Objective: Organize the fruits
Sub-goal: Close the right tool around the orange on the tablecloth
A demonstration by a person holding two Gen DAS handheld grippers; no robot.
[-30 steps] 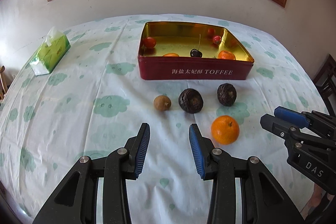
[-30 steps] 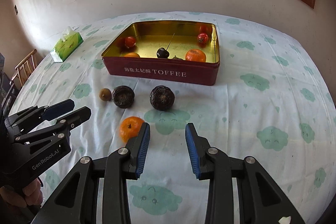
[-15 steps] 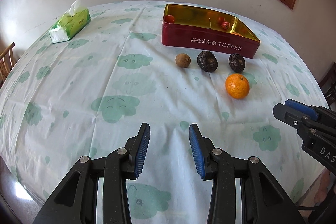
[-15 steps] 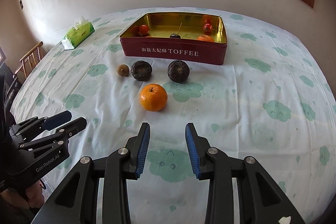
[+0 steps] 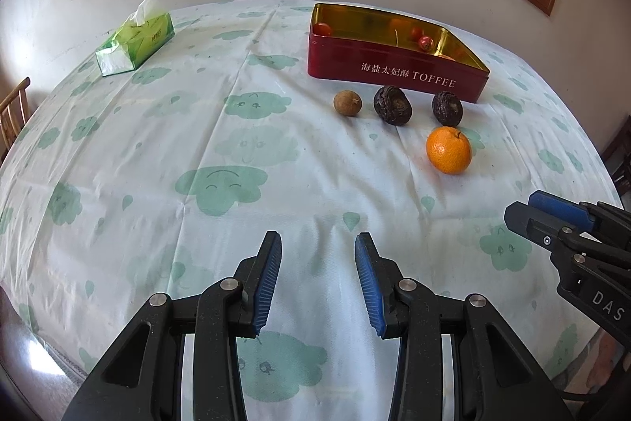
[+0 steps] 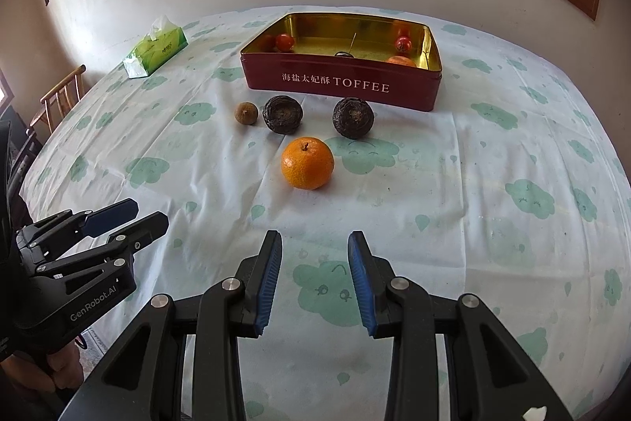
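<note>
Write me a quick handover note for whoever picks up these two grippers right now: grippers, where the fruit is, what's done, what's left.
Left gripper: jaws apart, holding nothing, above the tablecloth.
Right gripper: jaws apart, holding nothing, nearest the orange.
Red toffee tin: already holds several small fruits, among them red ones and a dark stemmed one.
Outside, in front of the tin: the orange, two dark wrinkled fruits and a small brown fruit.
Left to do, probably: move those four into the tin, likely the orange first.
</note>
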